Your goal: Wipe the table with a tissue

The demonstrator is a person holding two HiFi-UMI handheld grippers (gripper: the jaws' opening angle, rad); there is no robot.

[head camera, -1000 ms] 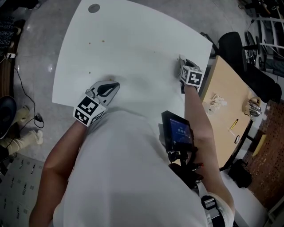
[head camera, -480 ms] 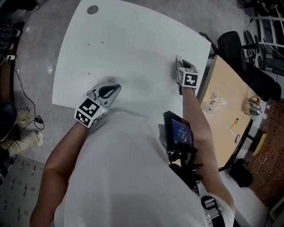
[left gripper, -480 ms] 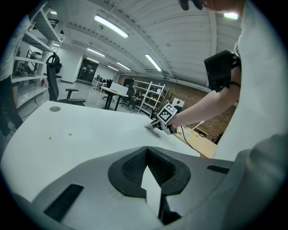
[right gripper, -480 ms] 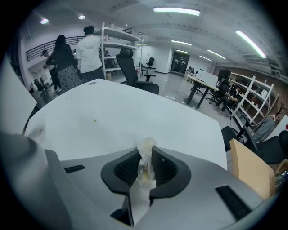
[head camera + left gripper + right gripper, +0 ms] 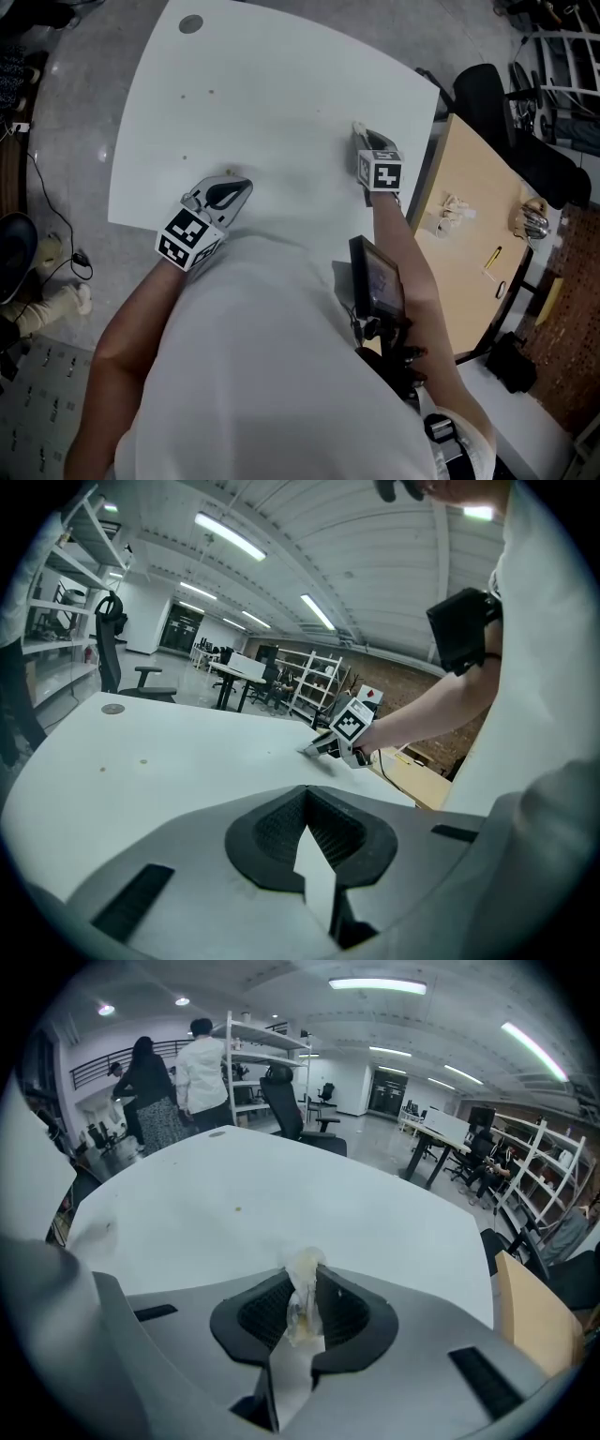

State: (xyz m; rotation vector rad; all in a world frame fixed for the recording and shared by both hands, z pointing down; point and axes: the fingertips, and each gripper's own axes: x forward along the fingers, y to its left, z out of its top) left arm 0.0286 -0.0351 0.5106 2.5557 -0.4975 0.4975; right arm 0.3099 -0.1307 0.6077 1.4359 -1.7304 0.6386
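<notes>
Squarely between right gripper jaws: tissue

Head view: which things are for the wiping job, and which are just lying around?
For the job:
- white table
- specks on it
- tissue, pinched in the right gripper

Just lying about:
- wooden desk, with crumpled paper and a yellow pen on it
- black chair
- left gripper, shut and empty
</notes>
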